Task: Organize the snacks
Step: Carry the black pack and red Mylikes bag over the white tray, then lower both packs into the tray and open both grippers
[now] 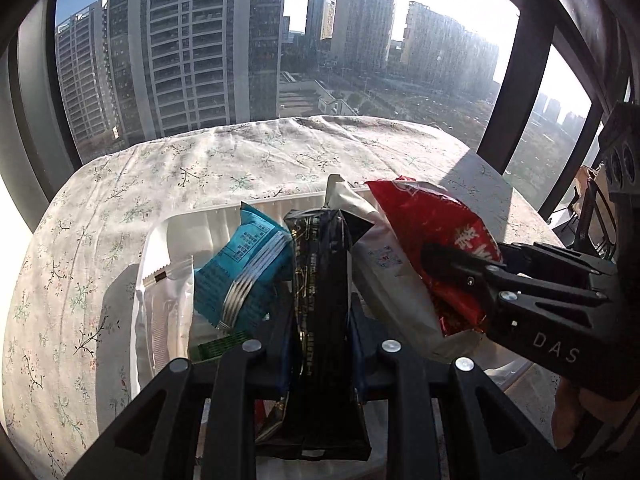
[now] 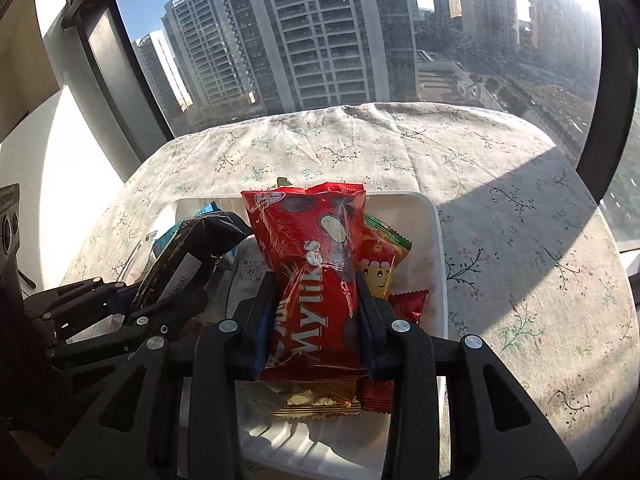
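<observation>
My left gripper point(image 1: 320, 312) is shut on a black snack packet point(image 1: 320, 264), held upright over a white tray point(image 1: 172, 232). In the tray lie a blue packet point(image 1: 244, 264) and white packets point(image 1: 164, 312). From the right, my right gripper point(image 1: 448, 268) holds a red packet point(image 1: 432, 224) over the same tray. The right wrist view shows my right gripper point(image 2: 314, 284) shut on that red Mylikes packet point(image 2: 316, 264) above the tray point(image 2: 438, 240). Under it lie yellow point(image 2: 380, 272), small red point(image 2: 412, 304) and gold point(image 2: 316, 400) packets. At the left, my left gripper point(image 2: 160, 280) holds the black packet point(image 2: 192, 248).
The tray stands on a round table under a floral cloth point(image 1: 240, 152), with bare cloth point(image 2: 500, 200) beyond and right of it. A tall window with dark frames point(image 1: 516, 80) lies close behind the table. A person's hand point(image 1: 576, 412) shows at the lower right.
</observation>
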A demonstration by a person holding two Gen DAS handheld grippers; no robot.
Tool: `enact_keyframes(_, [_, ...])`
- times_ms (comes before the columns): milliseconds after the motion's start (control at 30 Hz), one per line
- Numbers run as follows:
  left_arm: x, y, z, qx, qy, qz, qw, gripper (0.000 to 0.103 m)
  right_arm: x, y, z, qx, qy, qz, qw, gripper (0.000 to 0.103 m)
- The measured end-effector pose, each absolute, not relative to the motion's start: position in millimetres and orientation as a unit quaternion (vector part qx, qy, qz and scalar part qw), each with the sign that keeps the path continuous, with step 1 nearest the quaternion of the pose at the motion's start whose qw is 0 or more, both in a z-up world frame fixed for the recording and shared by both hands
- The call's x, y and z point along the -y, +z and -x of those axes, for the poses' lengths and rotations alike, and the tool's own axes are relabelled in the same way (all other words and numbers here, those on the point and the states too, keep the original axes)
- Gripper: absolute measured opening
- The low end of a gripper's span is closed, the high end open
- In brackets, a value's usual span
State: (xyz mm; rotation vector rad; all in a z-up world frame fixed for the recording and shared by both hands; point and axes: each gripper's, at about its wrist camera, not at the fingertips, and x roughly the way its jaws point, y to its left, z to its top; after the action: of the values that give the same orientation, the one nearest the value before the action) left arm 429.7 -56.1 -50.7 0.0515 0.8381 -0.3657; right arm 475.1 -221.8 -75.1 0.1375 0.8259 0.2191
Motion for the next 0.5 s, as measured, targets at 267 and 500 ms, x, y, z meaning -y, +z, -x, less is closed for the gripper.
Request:
enact_keyframes(267, [56.2,-57.6,-433.9,-0.406,-0.178,-0.027,0.896,0.025,213.5,-88.9,-476.9,-0.404,0.099,-0.041,0.908,0.033])
enact_keyframes(500, [56.0,-64.9,-437.1,-0.411,-0.18,-0.022,0.893,0.025,210.5,-95.0,-475.7,-0.407,0.098,-0.03,0.908,0.034])
